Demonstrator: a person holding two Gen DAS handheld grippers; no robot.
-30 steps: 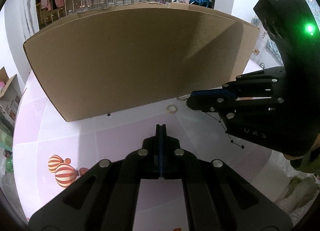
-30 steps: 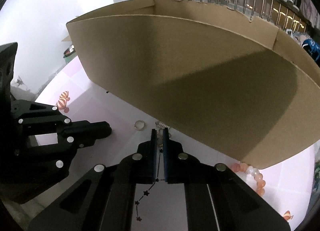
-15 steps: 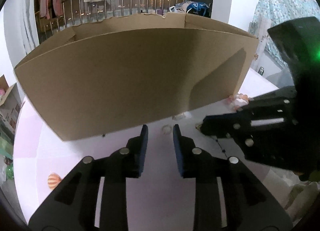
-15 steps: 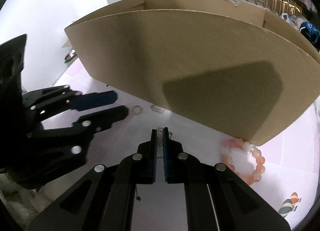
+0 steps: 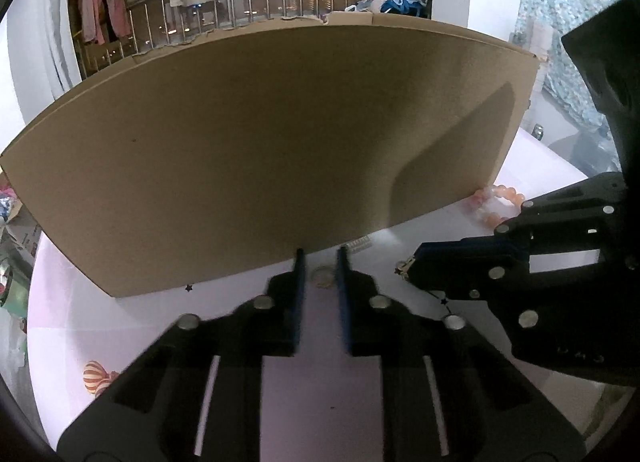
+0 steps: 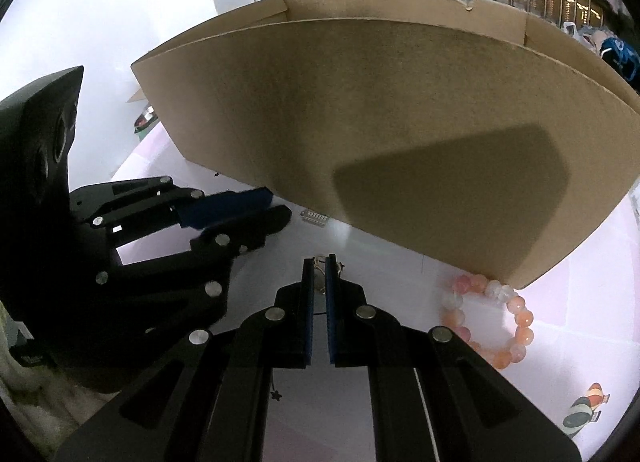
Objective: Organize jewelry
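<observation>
I've brought the left tongs (image 5: 319, 262) over the ring (image 5: 322, 277), jaws closing round it, not gripped — right tongs (image 6: 319, 264) clamped on the necklace (image 6: 320, 282).

A cardboard box (image 5: 260, 149) stands on the bench (image 5: 132, 318), behind everything else. A ring (image 5: 322, 276) lies just before its wall, between the closing fingers of the left tongs (image 5: 319, 262). A small clasp (image 6: 315, 217) lies right of the ring, a bead bracelet (image 6: 490, 322) by the box's right corner, and the right tongs (image 6: 319, 262) between them, over a necklace (image 6: 320, 280)
</observation>
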